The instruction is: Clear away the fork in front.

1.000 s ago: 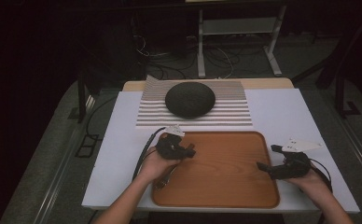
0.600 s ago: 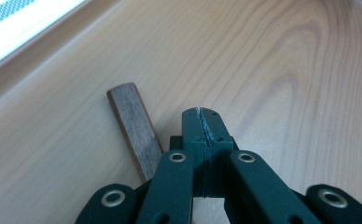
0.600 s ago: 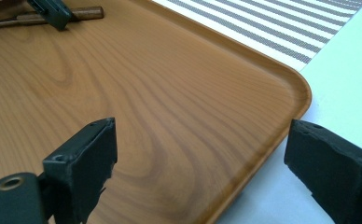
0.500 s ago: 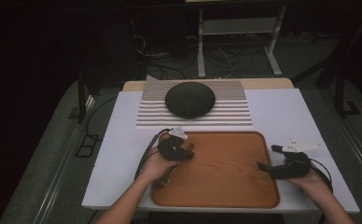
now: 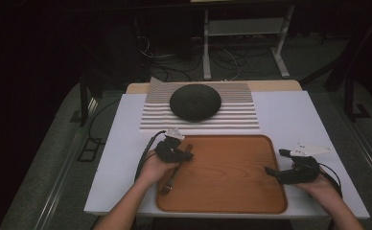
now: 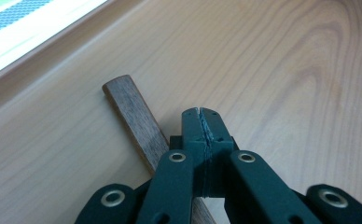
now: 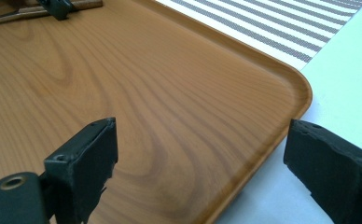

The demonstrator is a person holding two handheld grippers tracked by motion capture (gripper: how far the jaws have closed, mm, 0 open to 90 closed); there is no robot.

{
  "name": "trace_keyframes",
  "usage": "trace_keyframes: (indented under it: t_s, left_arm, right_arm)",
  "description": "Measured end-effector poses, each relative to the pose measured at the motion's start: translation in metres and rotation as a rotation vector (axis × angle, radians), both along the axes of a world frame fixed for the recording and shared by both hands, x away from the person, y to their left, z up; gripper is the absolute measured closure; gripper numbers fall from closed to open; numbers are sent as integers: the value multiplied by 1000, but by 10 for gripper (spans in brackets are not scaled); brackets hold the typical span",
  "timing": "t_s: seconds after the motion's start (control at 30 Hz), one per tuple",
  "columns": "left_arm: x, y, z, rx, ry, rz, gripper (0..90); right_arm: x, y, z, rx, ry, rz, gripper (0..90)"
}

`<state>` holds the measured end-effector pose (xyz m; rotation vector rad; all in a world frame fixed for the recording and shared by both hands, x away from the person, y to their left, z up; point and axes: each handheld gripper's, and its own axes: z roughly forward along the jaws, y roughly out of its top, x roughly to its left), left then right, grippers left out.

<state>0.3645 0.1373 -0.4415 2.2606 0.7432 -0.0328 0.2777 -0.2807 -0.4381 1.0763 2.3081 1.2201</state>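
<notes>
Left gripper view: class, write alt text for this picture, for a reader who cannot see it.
The left claw, its black jaws pressed shut, rests above a dark wooden handle that lies flat on a pale wooden tray. The tray's raised rim crosses the top left corner, with striped cloth beyond it.

The tray is smooth, satin-finished wood with visible grain. The fork's handle is darker matt wood. The left hand-held gripper looks like matt black plastic.
</notes>
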Motion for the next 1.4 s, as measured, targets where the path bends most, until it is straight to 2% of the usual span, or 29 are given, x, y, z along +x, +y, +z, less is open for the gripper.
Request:
trace_keyframes:
  t_s: [1.07, 1.4]
  left_arm:
    - [7, 49, 1, 3, 9, 116, 893]
    - [7, 52, 2, -1, 6, 117, 870]
  right_arm:
    - [0, -2, 1, 2, -4, 0, 100]
    - [-2, -3, 1, 5, -6, -1, 100]
